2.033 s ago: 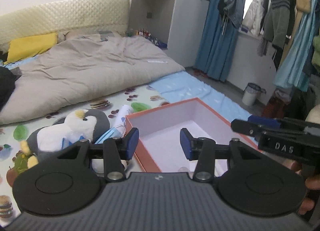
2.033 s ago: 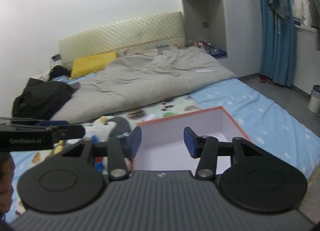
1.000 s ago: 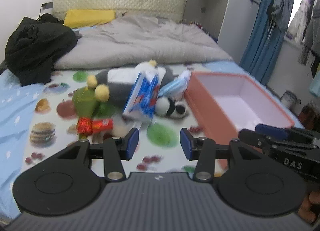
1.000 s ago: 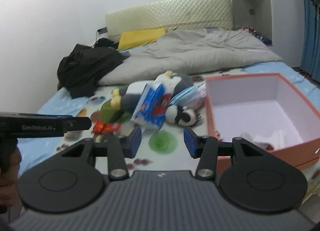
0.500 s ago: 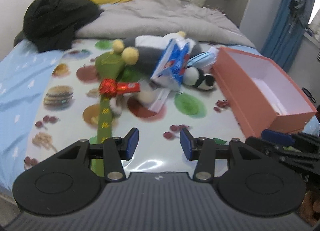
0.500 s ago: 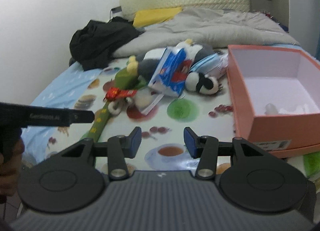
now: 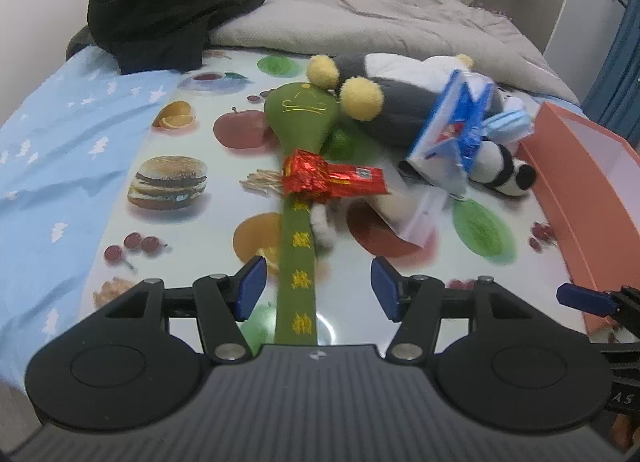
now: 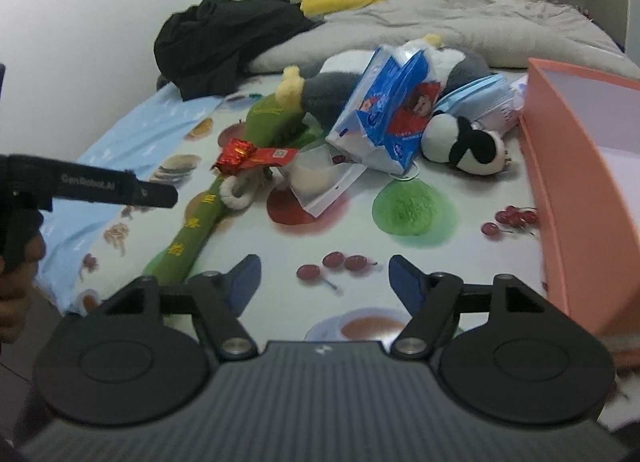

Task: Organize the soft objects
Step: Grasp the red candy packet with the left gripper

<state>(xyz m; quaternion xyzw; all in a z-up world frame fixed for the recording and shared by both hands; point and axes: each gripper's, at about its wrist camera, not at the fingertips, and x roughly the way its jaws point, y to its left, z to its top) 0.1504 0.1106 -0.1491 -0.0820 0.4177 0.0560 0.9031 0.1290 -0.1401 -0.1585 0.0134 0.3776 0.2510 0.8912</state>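
Observation:
A pile of soft things lies on the fruit-print mat. It holds a long green plush (image 7: pixel 298 246) (image 8: pixel 192 230) with a red wrapper (image 7: pixel 332 180) across it, a grey penguin plush (image 7: pixel 400 102), a blue tissue pack (image 7: pixel 452 130) (image 8: pixel 392 114), a small panda plush (image 7: pixel 500 174) (image 8: pixel 464 142) and a blue face mask (image 8: pixel 476 98). The orange box (image 7: pixel 592 182) (image 8: pixel 580 190) stands open at the right. My left gripper (image 7: pixel 316 290) hovers low with its jaws opening; the green plush's handle lies between them, untouched. My right gripper (image 8: pixel 324 282) is also opening, over bare mat.
A black heap of clothing (image 7: pixel 168 10) and a grey duvet (image 7: pixel 380 10) fill the far half of the bed. A white plastic bag (image 8: pixel 324 186) lies under the tissue pack. A hand (image 8: pixel 16 286) holds the left gripper at the bed's near left edge.
Both grippers have sunk toward the mat and closer to the pile. Their jaws stand wider than before. The green plush's handle now lies between the left fingers.

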